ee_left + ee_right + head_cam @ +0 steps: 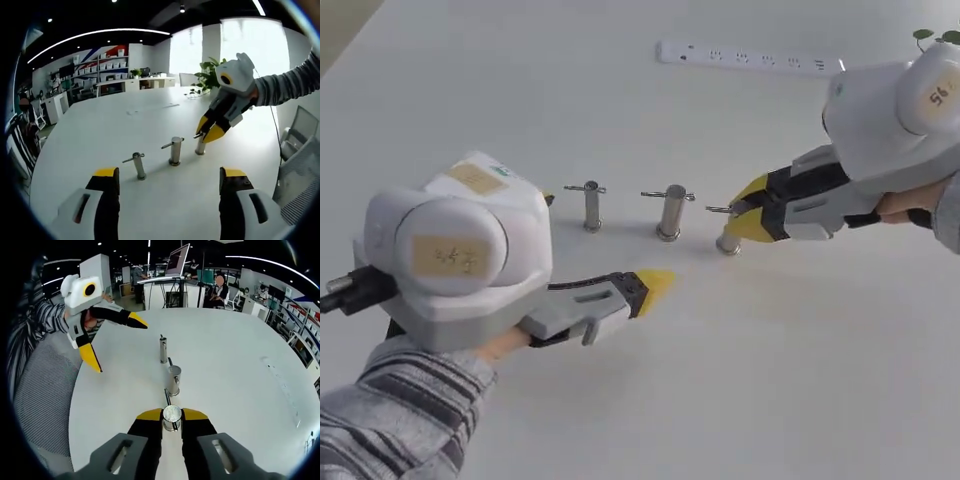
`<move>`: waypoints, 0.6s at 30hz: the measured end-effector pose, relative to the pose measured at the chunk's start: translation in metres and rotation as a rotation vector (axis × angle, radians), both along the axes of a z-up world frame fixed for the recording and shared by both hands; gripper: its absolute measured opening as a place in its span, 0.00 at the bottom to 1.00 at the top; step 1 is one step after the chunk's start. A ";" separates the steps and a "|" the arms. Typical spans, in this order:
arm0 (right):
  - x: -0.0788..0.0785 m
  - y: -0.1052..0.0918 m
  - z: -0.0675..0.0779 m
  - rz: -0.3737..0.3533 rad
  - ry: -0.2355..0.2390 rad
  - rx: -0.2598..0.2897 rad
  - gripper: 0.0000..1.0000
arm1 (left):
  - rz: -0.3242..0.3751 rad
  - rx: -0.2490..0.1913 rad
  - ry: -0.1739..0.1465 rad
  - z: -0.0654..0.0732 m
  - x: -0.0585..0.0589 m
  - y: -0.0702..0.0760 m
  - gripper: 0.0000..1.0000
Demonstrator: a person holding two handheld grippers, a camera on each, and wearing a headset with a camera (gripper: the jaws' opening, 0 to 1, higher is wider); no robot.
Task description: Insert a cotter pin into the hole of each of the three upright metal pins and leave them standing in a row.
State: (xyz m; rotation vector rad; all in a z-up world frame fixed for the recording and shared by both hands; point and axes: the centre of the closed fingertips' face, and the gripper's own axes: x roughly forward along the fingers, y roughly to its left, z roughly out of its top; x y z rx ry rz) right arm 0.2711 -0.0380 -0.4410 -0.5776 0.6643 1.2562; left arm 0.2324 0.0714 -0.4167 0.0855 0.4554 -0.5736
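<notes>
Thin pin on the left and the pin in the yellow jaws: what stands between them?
One thicker upright pin, a cotter pin through its top, stands between the thin pin and the third pin, clear in the head view.

A white, bare-topped bench (620, 400) carries three short upright metal pins set in a row, each standing on its base. Taking the middle pin (670, 212) as the mark, a thinner pin (592, 205) stands near it on its left and a third pin (728, 243) near it on its right, all three apart from one another. A long white power strip (750, 58) lies flat well beyond the middle pin, towards the bench's far edge.
</notes>
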 end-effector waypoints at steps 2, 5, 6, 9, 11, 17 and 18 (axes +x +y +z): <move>0.003 -0.003 0.000 -0.003 -0.004 -0.006 0.08 | 0.013 -0.003 -0.009 0.001 0.002 0.005 0.83; 0.005 -0.005 -0.001 -0.009 -0.006 -0.010 0.08 | 0.028 -0.001 -0.008 0.001 0.003 0.011 0.85; 0.006 -0.006 -0.001 -0.012 -0.006 -0.012 0.08 | 0.033 -0.001 -0.010 0.001 0.004 0.013 0.86; 0.007 -0.007 -0.002 -0.011 -0.005 -0.017 0.08 | 0.041 -0.010 -0.017 0.003 0.005 0.017 0.89; 0.007 -0.008 -0.003 -0.009 -0.003 -0.021 0.08 | 0.042 -0.014 -0.015 0.002 0.006 0.017 0.90; 0.010 -0.010 -0.007 -0.011 0.000 -0.034 0.08 | 0.036 -0.009 -0.003 -0.001 0.004 0.016 0.93; 0.010 -0.011 -0.007 -0.012 0.000 -0.034 0.08 | 0.034 -0.010 -0.002 -0.002 0.004 0.016 0.93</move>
